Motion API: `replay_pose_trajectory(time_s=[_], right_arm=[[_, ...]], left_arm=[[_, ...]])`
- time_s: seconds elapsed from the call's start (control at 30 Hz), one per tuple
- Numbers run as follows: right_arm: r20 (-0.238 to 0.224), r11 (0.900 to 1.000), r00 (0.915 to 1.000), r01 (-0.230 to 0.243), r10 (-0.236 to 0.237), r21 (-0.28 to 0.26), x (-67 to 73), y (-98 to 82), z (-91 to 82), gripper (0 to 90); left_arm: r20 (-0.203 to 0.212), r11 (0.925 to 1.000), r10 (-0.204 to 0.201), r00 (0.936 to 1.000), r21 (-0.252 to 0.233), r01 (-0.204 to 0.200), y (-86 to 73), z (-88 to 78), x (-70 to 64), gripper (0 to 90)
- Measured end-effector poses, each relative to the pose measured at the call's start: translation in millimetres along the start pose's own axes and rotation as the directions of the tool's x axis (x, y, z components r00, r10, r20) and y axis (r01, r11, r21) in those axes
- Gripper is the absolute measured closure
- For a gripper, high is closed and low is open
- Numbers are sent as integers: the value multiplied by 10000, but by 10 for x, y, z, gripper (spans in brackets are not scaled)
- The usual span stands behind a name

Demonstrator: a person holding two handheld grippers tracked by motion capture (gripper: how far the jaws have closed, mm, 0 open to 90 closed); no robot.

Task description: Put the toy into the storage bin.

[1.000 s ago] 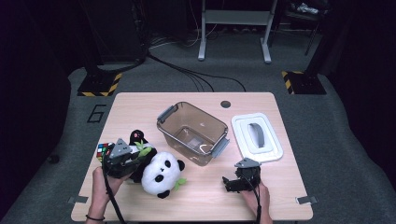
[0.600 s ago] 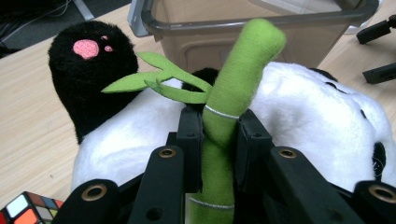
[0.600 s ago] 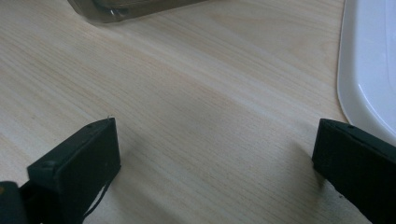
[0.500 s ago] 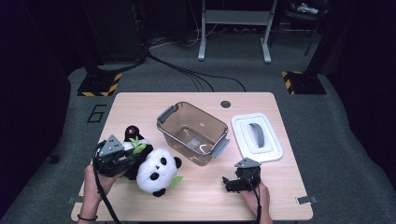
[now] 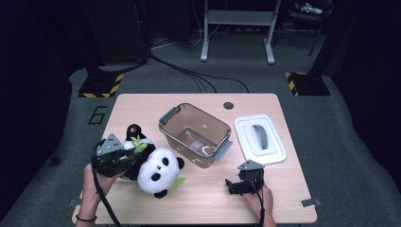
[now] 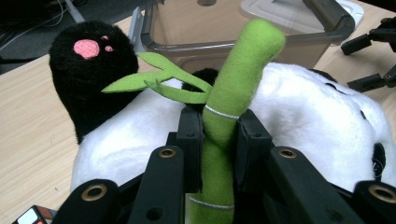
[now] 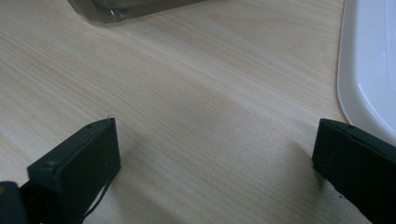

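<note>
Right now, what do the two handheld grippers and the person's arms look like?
Both grippers are black with two blocky jaws. The left gripper carries a grey three-cornered plate on top, brass-ringed holes on its linkage, and a black cable trailing past the forearm. The right gripper has a similar grey plate and cable. Forearms are bare, with a dark band on the left wrist.

High view: above the near table edge, facing forward and down, far.
Left gripper view: close, facing the bin (image 6: 243,28).
Right gripper view: close above the tabletop (image 7: 196,93).
Shared: bin, lid (image 7: 373,70).
</note>
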State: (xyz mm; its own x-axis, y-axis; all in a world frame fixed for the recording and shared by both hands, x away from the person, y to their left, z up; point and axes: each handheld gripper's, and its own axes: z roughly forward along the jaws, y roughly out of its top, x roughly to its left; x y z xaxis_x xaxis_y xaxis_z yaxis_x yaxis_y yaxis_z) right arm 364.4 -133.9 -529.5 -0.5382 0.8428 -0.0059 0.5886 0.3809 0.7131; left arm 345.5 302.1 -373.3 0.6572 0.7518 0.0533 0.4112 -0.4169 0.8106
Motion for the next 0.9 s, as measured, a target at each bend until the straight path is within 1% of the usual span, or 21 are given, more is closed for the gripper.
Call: replay_pose_trajectory(time_s=[0.1,0.13,0.2,0.23,0.27,0.37,0.47,0.5,0.53,0.57,0.6,0.63,0.73,0.77,0.8,0.9], right_arm=[[5,10000,10000,0,0,1,0,0,0,1],[13,9999,9999,-109,109,-15,8,2,1,1],[-4,10000,10000,4,-4,1,-1,0,0,1],[24,10000,10000,-95,96,-5,7,2,1,1],[-4,10000,10000,12,-12,2,-1,0,0,1],[12,10000,10000,3,-3,5,0,0,-1,1],[9,9999,9999,-106,106,-14,7,2,1,1],[3,10000,10000,-33,33,-11,2,0,1,1],[-2,10000,10000,2,-2,0,0,0,0,1],[14,9999,9999,-136,136,-23,9,3,2,1],[11,10000,10000,22,-22,9,-2,0,-1,1],[14,10000,10000,0,0,4,0,0,-1,1],[11,10000,10000,9,-9,5,-1,0,-1,1],[14,9999,9999,-133,133,-22,8,2,2,1],[-2,10000,10000,-9,9,-8,0,0,0,1],[14,10000,10000,16,-16,4,-1,0,-1,1]], left_arm=[[48,10000,45,10000,-30,-44,28,-18,10,748],[45,10000,28,10000,-67,-28,36,-23,10,748],[76,10000,61,10000,-66,-61,59,-41,12,748],[70,9999,102,9999,-81,-101,70,-51,12,748],[71,9999,107,9999,-105,-106,82,-59,11,748],[110,9997,174,9998,-174,-172,119,-85,17,748],[178,9995,163,9997,-258,-158,155,-111,21,748],[167,9994,165,9997,-296,-160,167,-117,21,748],[142,9993,195,9997,-308,-190,181,-126,22,748],[140,9994,215,9997,-284,-211,196,-136,21,748],[132,9992,297,9995,-282,-293,208,-143,25,748],[78,9989,311,9995,-342,-308,221,-148,20,748],[105,9984,362,9993,-434,-357,275,-166,18,748],[103,9979,437,9990,-489,-431,294,-170,17,748],[128,9978,499,9987,-442,-493,317,-181,18,748],[71,9970,555,9984,-539,-550,385,-184,17,748]])
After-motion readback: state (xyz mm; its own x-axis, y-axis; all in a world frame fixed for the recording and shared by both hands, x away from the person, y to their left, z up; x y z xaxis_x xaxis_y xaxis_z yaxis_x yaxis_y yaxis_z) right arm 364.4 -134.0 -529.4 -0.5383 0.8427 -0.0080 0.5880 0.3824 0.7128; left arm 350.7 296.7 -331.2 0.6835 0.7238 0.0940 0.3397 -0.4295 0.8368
